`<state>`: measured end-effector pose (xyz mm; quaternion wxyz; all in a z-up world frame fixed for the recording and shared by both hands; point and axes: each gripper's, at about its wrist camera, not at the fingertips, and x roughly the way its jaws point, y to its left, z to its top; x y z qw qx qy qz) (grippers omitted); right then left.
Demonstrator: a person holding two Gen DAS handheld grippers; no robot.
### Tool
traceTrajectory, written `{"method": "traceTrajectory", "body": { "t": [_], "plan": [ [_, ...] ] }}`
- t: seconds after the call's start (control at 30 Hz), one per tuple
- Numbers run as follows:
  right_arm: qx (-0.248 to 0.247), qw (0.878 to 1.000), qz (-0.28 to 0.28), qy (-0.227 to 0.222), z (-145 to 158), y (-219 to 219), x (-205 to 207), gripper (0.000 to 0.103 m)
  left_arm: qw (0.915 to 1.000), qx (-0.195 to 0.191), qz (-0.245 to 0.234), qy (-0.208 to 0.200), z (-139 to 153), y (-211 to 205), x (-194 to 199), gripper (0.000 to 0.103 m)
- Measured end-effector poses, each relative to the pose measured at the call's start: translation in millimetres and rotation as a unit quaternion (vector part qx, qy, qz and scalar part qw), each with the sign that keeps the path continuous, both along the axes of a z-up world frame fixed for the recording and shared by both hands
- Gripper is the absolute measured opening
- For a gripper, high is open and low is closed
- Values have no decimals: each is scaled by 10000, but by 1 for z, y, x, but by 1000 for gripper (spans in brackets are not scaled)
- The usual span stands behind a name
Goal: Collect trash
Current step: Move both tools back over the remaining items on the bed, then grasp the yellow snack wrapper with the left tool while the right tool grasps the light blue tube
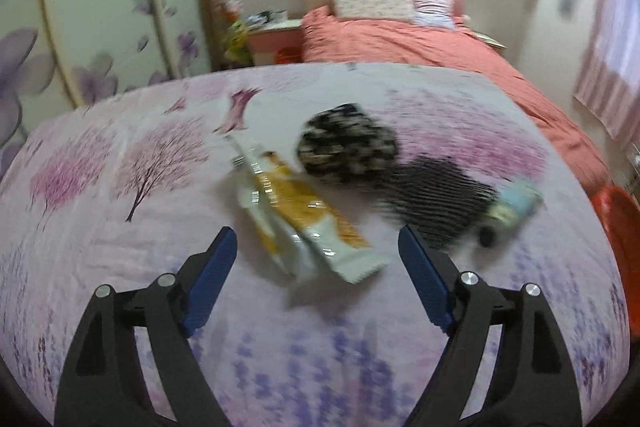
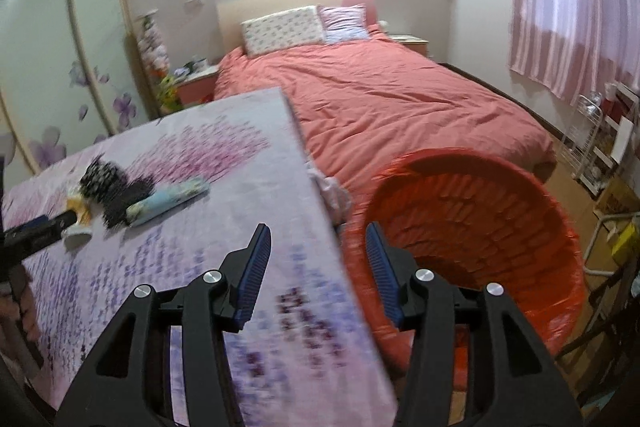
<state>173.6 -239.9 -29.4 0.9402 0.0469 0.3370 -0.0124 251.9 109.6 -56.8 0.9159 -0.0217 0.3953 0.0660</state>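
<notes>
Lavender-print cloth covers the counter [image 1: 120,247] under both my tools, with a coral-covered bed [image 2: 400,99] behind it. My left tool [image 1: 318,241] hangs released over the cloth, its blue pads spread wide with the near end of a white-and-yellow wrapper [image 1: 304,223] between them, untouched; beyond lie two blurred black-patterned packets [image 1: 348,143] and a pale blue wrapper [image 1: 516,203]. My right tool [image 2: 316,241] is also released, straddling the counter's edge beside the red-lined trash bin [image 2: 480,227].
</notes>
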Motion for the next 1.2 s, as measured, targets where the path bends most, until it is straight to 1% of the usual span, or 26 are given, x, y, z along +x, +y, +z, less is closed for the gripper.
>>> {"method": "traceTrajectory", "body": {
  "t": [0.07, 0.2, 0.27, 0.4, 0.47, 0.57, 0.67, 0.7, 0.73, 0.8, 0.83, 0.93, 1.07, 1.13, 1.2],
  "plan": [
    [-29, 9999, 97, 54, -2, 11, 2, 50, 9999, -14, 82, 71, -5, 4, 7, 81],
    [-47, 9996, 239, 122, -2, 24, 4, 50, 9992, 139, 233, 299, -15, 4, 25, 81],
    [-62, 9995, 284, 125, -2, 32, 6, 50, 9986, 26, 281, 453, -20, 8, 32, 81],
    [-52, 9993, 356, 119, -2, 41, 7, 50, 9984, 91, 352, 437, -21, 29, 26, 80],
    [-29, 9991, 389, 142, -3, 44, 9, 50, 9981, 106, 411, 448, -22, 47, 20, 79],
    [23, 9988, 441, 202, -6, 50, 12, 50, 9983, -95, 417, 388, -20, 64, 16, 79],
    [29, 9984, 495, 257, -9, 57, 14, 50, 9987, -125, 387, 321, -18, 64, 20, 79],
    [9, 9983, 518, 264, -9, 60, 14, 50, 9987, -102, 376, 333, -19, 63, 23, 74],
    [-16, 9982, 536, 268, -9, 62, 14, 50, 9986, -70, 356, 385, -20, 61, 27, 68],
    [-33, 9980, 563, 273, -8, 66, 14, 50, 9980, -117, 365, 510, -24, 60, 33, 59],
    [-41, 9979, 579, 276, -8, 68, 15, 50, 9980, -134, 403, 474, -23, 61, 34, 54],
    [-61, 9975, 641, 290, -6, 76, 17, 50, 9979, -142, 395, 486, -22, 67, 32, 48],
    [-128, 9968, 714, 344, -10, 86, 21, 50, 9976, -53, 411, 551, -23, 89, 16, 50],
    [-121, 9963, 735, 424, -14, 93, 25, 50, 9976, -50, 415, 553, -24, 101, 7, 55],
    [-83, 9959, 749, 504, -17, 99, 30, 50, 9978, -20, 419, 516, -26, 108, 2, 58]
  ]
}}
